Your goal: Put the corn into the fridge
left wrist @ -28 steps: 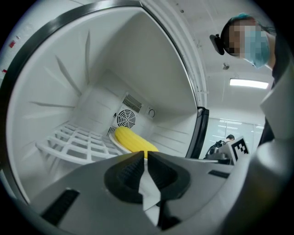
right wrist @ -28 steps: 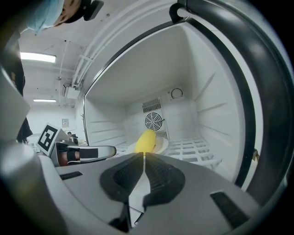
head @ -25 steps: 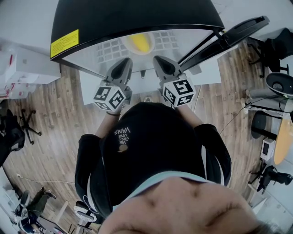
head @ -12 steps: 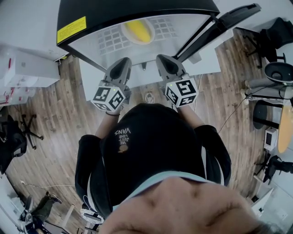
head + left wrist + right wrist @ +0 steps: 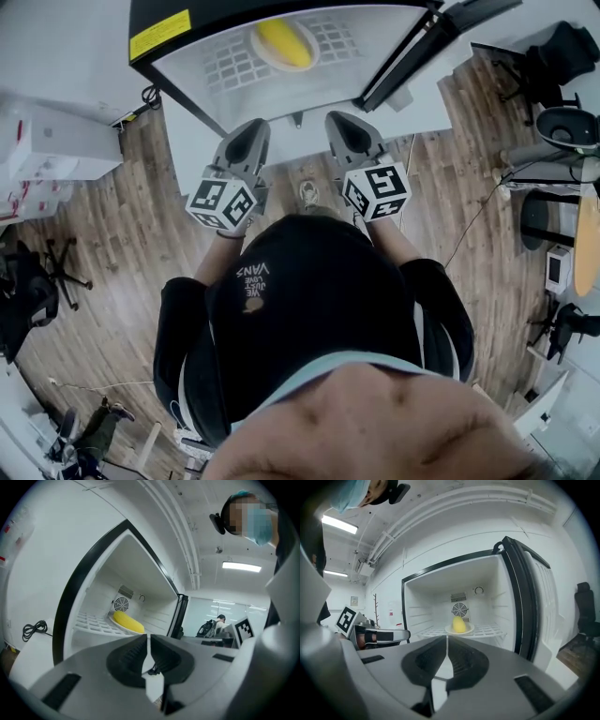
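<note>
The yellow corn (image 5: 284, 42) lies on a white plate (image 5: 258, 47) on the wire shelf inside the open fridge (image 5: 178, 23). In the right gripper view the corn (image 5: 459, 624) sits mid-shelf below the fan; in the left gripper view the corn (image 5: 127, 621) shows at the shelf's back. My left gripper (image 5: 251, 133) and right gripper (image 5: 339, 124) hang side by side in front of the fridge opening, outside it. Both are shut with nothing between the jaws. The right gripper (image 5: 446, 638) and the left gripper (image 5: 148, 637) point level at the shelf.
The fridge door (image 5: 427, 52) stands swung open to the right, seen also as the fridge door (image 5: 527, 597). White boxes (image 5: 47, 141) sit at the left, office chairs (image 5: 567, 141) at the right, on a wooden floor. A black cable (image 5: 33, 629) lies left of the fridge.
Both grippers have drawn back from the fridge; in the head view the fridge and corn have slid toward the top edge. The jaws stay shut.
</note>
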`<state>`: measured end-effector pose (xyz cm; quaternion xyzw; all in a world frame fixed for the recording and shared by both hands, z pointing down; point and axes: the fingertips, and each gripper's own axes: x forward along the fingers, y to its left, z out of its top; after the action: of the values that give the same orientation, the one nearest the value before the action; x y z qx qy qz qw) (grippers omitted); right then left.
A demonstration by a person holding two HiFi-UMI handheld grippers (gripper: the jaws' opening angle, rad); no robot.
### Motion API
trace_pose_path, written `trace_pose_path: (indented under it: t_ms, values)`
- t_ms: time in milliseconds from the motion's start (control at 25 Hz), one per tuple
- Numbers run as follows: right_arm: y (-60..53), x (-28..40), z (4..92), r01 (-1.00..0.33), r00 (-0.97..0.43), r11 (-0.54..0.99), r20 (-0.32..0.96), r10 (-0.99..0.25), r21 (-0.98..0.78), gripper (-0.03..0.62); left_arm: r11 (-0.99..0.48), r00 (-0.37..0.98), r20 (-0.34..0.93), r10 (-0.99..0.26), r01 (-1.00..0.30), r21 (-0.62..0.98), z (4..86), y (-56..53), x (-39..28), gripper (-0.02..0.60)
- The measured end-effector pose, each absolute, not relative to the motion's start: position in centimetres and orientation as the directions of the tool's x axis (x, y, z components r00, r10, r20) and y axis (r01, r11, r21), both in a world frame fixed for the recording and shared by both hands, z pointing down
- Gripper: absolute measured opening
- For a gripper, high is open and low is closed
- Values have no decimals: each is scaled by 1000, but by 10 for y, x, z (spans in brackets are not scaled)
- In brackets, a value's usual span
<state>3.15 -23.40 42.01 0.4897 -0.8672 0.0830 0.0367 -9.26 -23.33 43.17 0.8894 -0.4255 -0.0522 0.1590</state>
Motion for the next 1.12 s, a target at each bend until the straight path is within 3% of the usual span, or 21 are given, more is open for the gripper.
trace_pose_path:
  t_ms: [1120]
  values:
    - [-131, 28, 422, -911, -412, 402, 134, -901, -94, 21, -648, 693, 37, -720, -690, 323, 434, -141, -106, 32]
